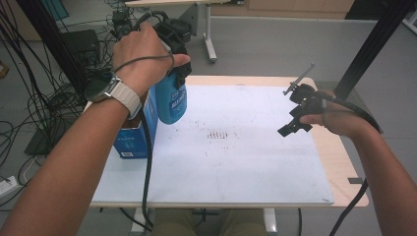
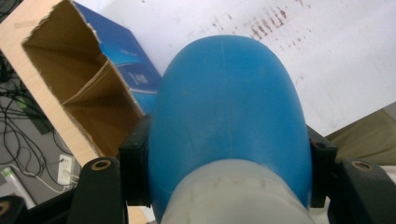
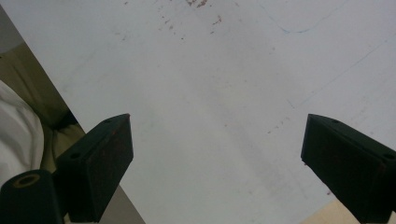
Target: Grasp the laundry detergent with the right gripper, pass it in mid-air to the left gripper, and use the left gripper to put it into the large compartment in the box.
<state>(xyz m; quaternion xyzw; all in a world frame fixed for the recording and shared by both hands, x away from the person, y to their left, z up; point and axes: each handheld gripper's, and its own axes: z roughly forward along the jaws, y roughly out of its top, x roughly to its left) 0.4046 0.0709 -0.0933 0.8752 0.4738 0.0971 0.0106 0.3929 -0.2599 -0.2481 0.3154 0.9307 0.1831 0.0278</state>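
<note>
Blue cardboard formed the open box (image 1: pixel 133 135) at the far left of the white sheet (image 1: pixel 231 162) that covered most of the wooden table (image 1: pixel 339 162). In the high view the box stood at the sheet's left edge, its printed side facing the person. The left gripper view looked down into it and showed brown inner walls and a cardboard divider making two compartments (image 2: pixel 79 88), a detail the high view did not reveal.

Just right of the box and above the sheet, the left hand (image 1: pixel 142 54), wearing one wristwatch with a pale band (image 1: pixel 110 91), held the left gripper (image 1: pixel 174 61) raised. Its jaws were clamped on one blue bottle (image 1: pixel 170 101), which hung in the air beside the box's top edge. The left gripper view showed the bottle's rounded blue body (image 2: pixel 229 116) and pale lower part pressed between the two black jaws.

Near the sheet's middle lay a cluster of small reddish-brown marks (image 1: pixel 222 134); the left gripper view caught them beyond the bottle.

Over the sheet's right edge the right hand (image 1: pixel 339 118) held the right gripper (image 1: pixel 295 123) above the table. The right gripper view showed its two jaws spread wide with nothing between them, bare white sheet (image 3: pixel 210 116) beneath.

Counted: one box, one bottle, two grippers.
</note>
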